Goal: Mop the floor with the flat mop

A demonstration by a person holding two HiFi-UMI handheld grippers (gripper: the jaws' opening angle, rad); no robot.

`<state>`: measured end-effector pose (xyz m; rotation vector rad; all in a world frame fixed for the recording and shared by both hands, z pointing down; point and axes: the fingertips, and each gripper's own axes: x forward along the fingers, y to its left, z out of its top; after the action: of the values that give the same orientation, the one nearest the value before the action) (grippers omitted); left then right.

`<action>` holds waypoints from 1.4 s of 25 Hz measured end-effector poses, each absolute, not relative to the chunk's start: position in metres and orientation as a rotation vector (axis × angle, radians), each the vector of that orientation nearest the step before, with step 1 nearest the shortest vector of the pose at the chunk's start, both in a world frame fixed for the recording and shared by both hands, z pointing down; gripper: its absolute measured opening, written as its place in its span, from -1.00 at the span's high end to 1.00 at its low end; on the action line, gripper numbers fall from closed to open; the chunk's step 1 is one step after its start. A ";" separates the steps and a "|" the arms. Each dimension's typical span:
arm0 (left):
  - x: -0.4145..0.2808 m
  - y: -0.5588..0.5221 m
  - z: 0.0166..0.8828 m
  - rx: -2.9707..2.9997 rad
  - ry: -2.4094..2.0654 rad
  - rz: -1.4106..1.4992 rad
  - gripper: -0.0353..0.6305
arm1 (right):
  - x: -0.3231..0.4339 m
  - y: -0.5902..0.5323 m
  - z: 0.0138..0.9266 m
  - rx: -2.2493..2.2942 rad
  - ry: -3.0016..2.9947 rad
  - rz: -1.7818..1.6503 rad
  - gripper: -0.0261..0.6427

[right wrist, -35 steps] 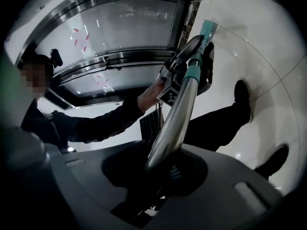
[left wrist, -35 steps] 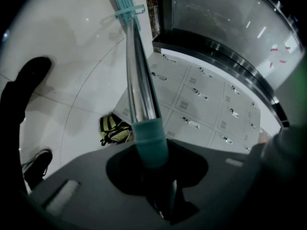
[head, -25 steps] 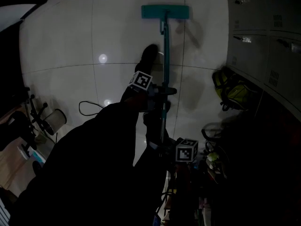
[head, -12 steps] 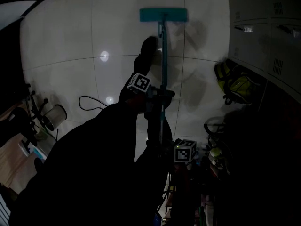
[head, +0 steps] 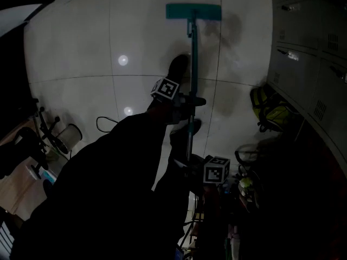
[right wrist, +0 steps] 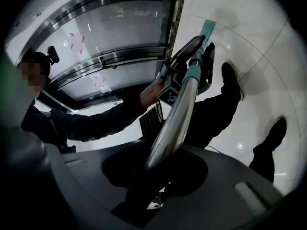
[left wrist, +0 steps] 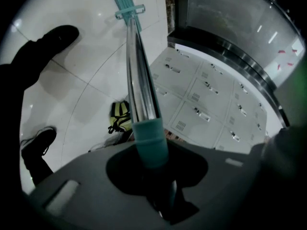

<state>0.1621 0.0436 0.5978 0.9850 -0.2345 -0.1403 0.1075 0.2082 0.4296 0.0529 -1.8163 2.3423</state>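
The flat mop rests on the pale tiled floor at the top centre of the frame, its handle running down to both grippers. The left gripper is clamped on the handle's teal collar. The right gripper, lower in the frame, pinches the steel shaft. Open tile spreads left of the mop. Lockers, doors closed, line the right edge, with a yellow-green bag at their foot.

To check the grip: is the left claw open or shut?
Shut on the mop handle: its teal sleeve sits clamped inside the left claw.
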 end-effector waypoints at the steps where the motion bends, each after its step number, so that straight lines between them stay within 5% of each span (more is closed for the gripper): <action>1: 0.157 0.027 0.597 0.988 -0.231 -0.141 0.58 | 0.100 0.191 0.430 0.058 -1.824 2.343 0.55; 17: 0.070 -0.220 0.619 1.052 -0.181 -0.155 0.58 | 0.002 -0.044 0.467 0.138 -1.876 2.297 0.56; 35: 0.085 -0.142 0.575 1.115 -0.191 -0.190 0.57 | 0.028 0.044 0.436 0.101 -1.921 2.223 0.56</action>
<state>0.0850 -0.1421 0.5749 1.1150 -0.1909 -0.1901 0.0277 0.0443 0.4362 0.1015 -1.9214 2.2226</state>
